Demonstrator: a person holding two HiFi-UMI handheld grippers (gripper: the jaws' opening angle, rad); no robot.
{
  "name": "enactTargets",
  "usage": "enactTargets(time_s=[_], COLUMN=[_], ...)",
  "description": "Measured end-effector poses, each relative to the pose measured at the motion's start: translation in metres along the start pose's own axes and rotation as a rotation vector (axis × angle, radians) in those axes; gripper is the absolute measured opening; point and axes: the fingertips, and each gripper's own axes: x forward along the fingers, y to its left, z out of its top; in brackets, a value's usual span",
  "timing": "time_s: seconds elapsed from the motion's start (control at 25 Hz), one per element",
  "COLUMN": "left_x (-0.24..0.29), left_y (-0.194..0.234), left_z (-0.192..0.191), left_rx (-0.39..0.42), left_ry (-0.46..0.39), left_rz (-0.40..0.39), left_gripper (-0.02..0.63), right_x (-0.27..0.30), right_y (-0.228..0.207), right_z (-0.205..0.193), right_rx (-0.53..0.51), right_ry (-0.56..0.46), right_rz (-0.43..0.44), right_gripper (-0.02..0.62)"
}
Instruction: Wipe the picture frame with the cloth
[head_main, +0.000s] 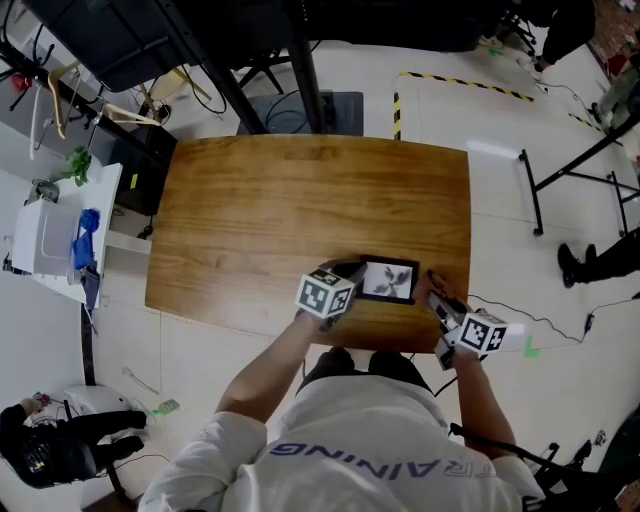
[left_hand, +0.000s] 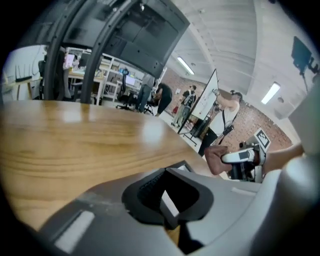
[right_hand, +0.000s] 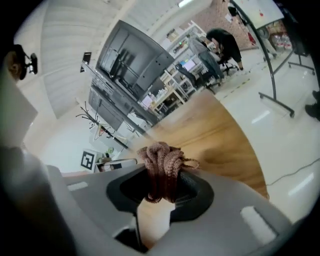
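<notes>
A small black picture frame (head_main: 389, 281) with a pale print lies near the front edge of the wooden table (head_main: 300, 200). My left gripper (head_main: 352, 272) is shut on the frame's left edge. In the left gripper view a thin strip of the frame (left_hand: 168, 201) shows between the closed jaws. My right gripper (head_main: 442, 303) sits just right of the frame, shut on a bunched brown cloth (right_hand: 162, 165). From the head view the cloth (head_main: 434, 285) is close to the frame's right edge. I cannot tell whether they touch. The left gripper view also shows the cloth (left_hand: 216, 158) beyond the frame.
A white side cart (head_main: 45, 240) with a blue item stands left of the table. A person (head_main: 50, 450) crouches at the bottom left. Black stand legs (head_main: 575, 175) and cables lie on the floor to the right. A dark equipment frame (head_main: 250, 60) rises behind the table.
</notes>
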Motion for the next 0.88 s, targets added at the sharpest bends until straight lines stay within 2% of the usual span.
enactTargets(time_s=[0.2,0.28,0.36,0.52,0.64,0.72,0.88], left_x=[-0.056,-0.080,-0.104,-0.138,-0.152,-0.152,-0.147], left_y=[-0.023,-0.034,-0.042,-0.052,-0.057,-0.055,-0.051], left_z=[0.040,0.062,0.084,0.117,0.138,0.143,0.142], left_rx=[0.110,0.143,0.164,0.171,0.209,0.237,0.223], left_ry=[-0.229,-0.315,-0.387,-0.487,-0.551,-0.565,-0.567], left_rz=[0.126,0.151,0.170,0.196,0.209,0.216,0.214], left_gripper=[0.006,0.006,0.006,0.006,0.006,0.006,0.006], right_x=[-0.043,-0.056,-0.064,-0.077,-0.085,-0.090,-0.097], right_y=[0.029,0.050,0.074,0.105,0.114,0.113,0.103], right_z=[0.072,0.097,0.118,0.144,0.158,0.164,0.170], right_rx=[-0.255,-0.367,-0.436,-0.481,-0.508,-0.518,-0.505], right_ry=[-0.291,-0.365,-0.420,-0.484,-0.515,-0.527,-0.537], right_rz=[-0.051,-0.059,-0.046,-0.040,-0.052,-0.064,-0.094], right_gripper=[0.114,0.114,0.114,0.114,0.114,0.114,0.112])
